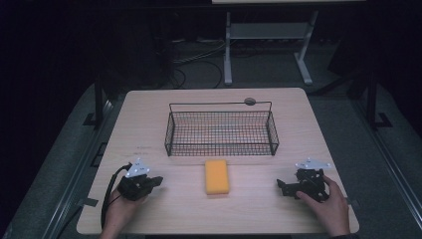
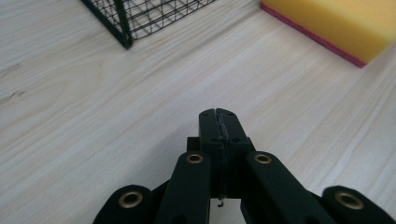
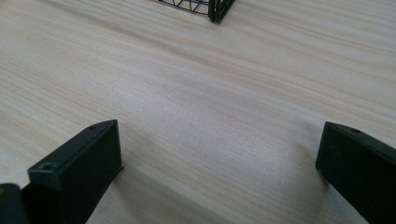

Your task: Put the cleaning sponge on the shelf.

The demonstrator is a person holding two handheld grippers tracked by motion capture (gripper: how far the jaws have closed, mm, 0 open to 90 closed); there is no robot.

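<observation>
A yellow sponge with a pink underside lies flat on the wooden table, just in front of a black wire basket. My left gripper rests on the table left of the sponge, jaws pressed together with nothing between them; its own view has the sponge at the top right and a basket corner at the top. My right gripper rests right of the sponge, jaws spread wide over bare wood, with a basket corner far ahead.
The light wooden table ends close behind both hands. A small round grey disc sits behind the basket. A desk frame and cables lie on the dark floor beyond the table.
</observation>
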